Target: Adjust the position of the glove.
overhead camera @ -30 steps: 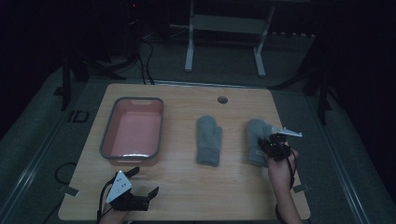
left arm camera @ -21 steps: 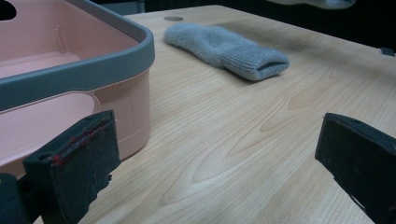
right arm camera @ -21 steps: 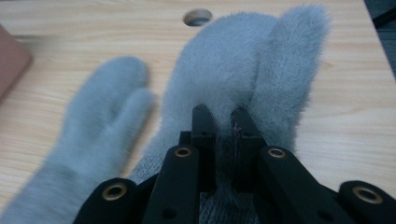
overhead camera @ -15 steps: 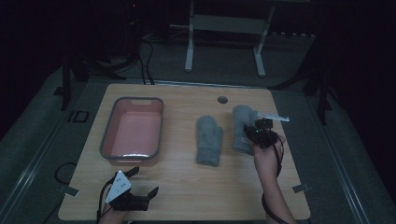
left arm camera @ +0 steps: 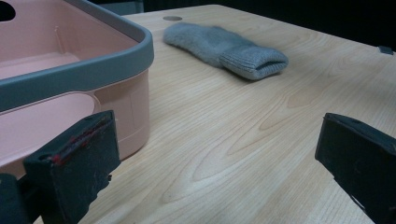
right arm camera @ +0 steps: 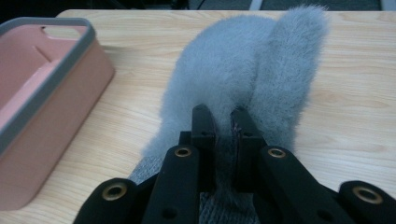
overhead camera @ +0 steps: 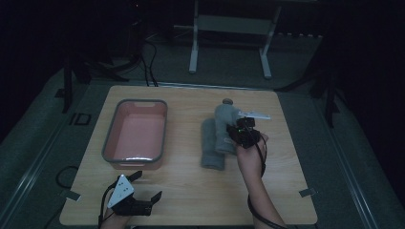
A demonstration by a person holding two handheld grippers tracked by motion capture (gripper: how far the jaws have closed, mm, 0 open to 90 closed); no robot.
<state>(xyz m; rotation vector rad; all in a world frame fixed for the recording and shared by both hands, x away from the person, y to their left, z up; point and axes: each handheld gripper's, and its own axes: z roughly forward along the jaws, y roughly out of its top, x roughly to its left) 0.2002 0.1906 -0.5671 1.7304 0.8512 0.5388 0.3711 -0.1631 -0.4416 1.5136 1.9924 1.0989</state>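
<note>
Two fuzzy grey mittens on the desk — one already pinched

Left to right: your left gripper (overhead camera: 143,194) sits at the desk's near-left corner, jaws wide apart and empty, just in front of the pink bin (overhead camera: 111,143). One mitten (overhead camera: 209,143) lies flat mid-desk; the other mitten (right arm camera: 243,74) partly overlaps its right side, clamped at the knit cuff by your right gripper (right arm camera: 223,122), jaws nearly closed. They look light, soft and floppy — they'll likely droop, so the cuff seems the best hold. No readable writing.
</note>
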